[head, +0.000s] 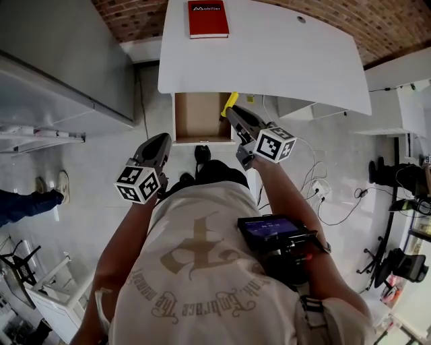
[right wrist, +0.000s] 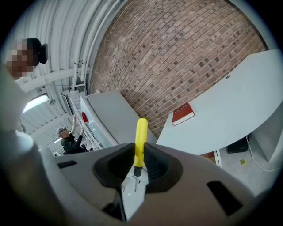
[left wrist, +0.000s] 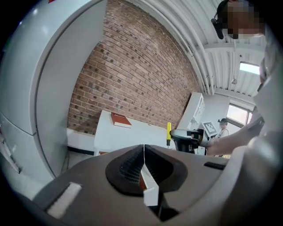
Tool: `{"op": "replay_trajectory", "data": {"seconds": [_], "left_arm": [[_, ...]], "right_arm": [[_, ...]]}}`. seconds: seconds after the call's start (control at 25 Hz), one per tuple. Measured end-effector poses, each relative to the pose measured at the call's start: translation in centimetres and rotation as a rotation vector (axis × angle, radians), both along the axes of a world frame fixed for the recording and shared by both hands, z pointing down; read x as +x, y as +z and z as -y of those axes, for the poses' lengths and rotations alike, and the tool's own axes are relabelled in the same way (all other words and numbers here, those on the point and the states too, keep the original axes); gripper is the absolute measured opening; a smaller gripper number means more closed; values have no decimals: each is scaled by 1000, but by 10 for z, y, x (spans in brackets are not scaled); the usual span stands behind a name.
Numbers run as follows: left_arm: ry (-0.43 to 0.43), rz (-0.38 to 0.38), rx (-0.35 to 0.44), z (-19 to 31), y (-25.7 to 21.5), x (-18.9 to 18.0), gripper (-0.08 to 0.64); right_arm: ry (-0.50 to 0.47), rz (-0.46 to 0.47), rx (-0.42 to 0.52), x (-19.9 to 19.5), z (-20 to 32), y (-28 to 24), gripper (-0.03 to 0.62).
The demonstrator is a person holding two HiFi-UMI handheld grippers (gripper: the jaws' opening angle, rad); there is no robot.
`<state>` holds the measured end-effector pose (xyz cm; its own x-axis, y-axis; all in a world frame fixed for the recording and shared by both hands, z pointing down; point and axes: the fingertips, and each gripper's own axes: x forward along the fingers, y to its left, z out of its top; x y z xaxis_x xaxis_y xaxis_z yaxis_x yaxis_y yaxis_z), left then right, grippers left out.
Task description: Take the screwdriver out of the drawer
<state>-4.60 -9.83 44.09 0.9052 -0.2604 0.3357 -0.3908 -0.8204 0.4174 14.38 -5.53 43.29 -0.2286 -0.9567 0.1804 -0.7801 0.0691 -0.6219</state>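
- Clamping the right gripper [head: 234,118] on the yellow screwdriver [head: 230,102], with the jaws narrowed onto the lower end of the handle just above the dark collar. This is probably the steadiest place to pinch so slim a tool.
- Pointing the handle out past the jaw tips and the metal shaft back toward the gripper body, so the screwdriver is sitting upright between the pads rather than dangling.
- Holding the screwdriver over the right-hand wall of the open drawer [head: 196,116], just under the front edge of the white desk [head: 283,60]. Judging from the head view, it is already clear of the drawer's bare brown floor.
- Holding the left gripper [head: 163,140] off to the left, nearer the body, with its pads pressed together on nothing, seemingly to leave the drawer mouth free.
- Leaving the red book [head: 207,18] lying at the far side of the desk, well apart from both tools.
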Motion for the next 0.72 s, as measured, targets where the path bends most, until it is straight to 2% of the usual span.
{"op": "replay_trajectory", "data": {"seconds": [0.28,0.72], "left_arm": [[-1,-16,11,-5,-10,3,9],[-3,-32,31,-3,-20,-16,9]], "right_arm": [[-35,-26,20,-10,-12,-17,54],[9,-23,57,-22,-13,-30,54]]}}
